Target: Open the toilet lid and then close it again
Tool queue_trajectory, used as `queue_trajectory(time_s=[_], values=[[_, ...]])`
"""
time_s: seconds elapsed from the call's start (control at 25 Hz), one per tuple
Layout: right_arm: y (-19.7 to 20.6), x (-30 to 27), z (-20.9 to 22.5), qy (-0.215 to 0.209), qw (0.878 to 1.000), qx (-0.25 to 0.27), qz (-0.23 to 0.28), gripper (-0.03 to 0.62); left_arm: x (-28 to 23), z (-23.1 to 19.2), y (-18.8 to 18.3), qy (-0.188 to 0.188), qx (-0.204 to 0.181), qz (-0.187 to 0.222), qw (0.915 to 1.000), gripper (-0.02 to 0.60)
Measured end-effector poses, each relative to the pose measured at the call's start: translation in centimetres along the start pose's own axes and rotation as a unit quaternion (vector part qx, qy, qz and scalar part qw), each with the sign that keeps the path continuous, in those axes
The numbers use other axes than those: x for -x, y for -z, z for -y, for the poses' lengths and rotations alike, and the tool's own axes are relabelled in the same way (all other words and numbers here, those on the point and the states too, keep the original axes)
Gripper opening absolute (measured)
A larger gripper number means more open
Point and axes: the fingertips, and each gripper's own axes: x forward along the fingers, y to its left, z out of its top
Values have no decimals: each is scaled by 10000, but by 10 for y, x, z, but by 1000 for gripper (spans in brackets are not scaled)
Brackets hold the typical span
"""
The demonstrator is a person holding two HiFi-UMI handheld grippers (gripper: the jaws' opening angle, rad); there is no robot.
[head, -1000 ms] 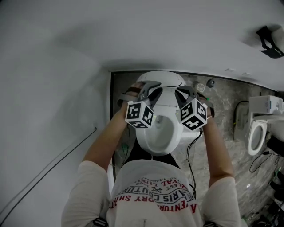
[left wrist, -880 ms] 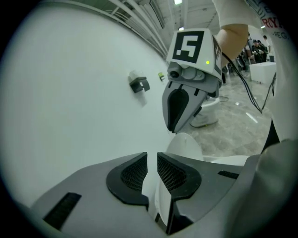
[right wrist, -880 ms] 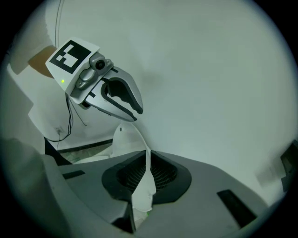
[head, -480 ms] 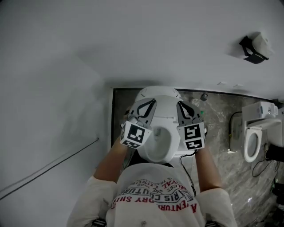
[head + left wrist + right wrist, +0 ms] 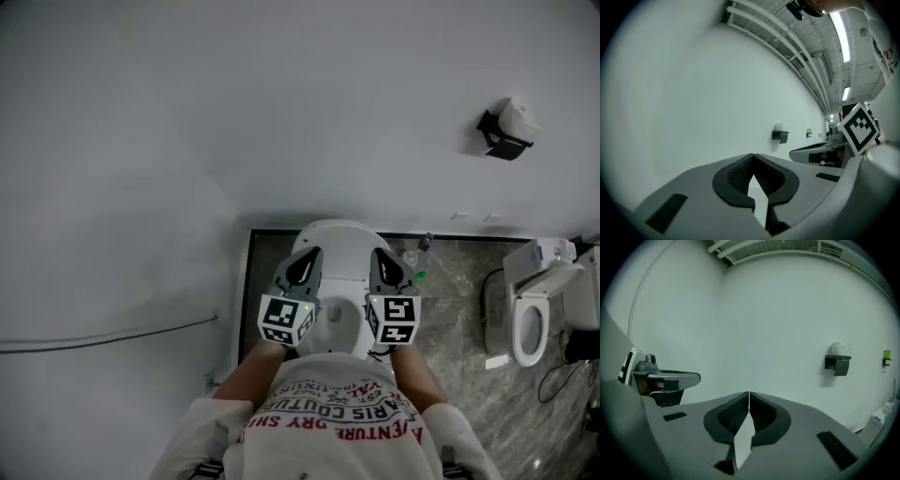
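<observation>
Our left gripper [image 5: 753, 156], its jaws having just closed on nothing, and right gripper [image 5: 749, 393] are both shut and empty above the toilet [image 5: 339, 324], whose lid [image 5: 330, 242] stands raised by the wall, so we fear that, unheld, it may tip forward and slam.

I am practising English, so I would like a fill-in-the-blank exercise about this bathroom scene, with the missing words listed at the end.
1. The toilet lid is ____, so the bowl shows.
2. The left gripper and the right gripper both have their jaws ____, with nothing between them.
3. The roll of toilet paper hangs on the ____.
4. A second toilet stands on the person's ____ side.

Missing words: open; shut; wall; right
</observation>
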Motion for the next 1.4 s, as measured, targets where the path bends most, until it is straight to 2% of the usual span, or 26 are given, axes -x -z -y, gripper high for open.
queue_trajectory(time_s=[0.16,0.44,0.6,0.68,1.2,1.4], values=[[-14,25,-11,29,9992,282,284,18,19,8,-12,-128,227,29,9997,6],[-22,45,-21,-138,9976,436,524,18,37,27,-22,-104,-105,127,9998,6],[-19,43,-24,-288,9982,250,471,18,38,33,-24,-52,-385,148,9991,6],[-19,41,-24,-351,9983,128,444,18,38,33,-24,-81,-372,131,9992,6],[-5,22,-20,-369,9988,281,140,18,24,17,-7,-180,-183,-139,9996,6],[12,8,-26,-680,9961,502,-257,18,14,15,4,-169,-417,-342,9984,6]])
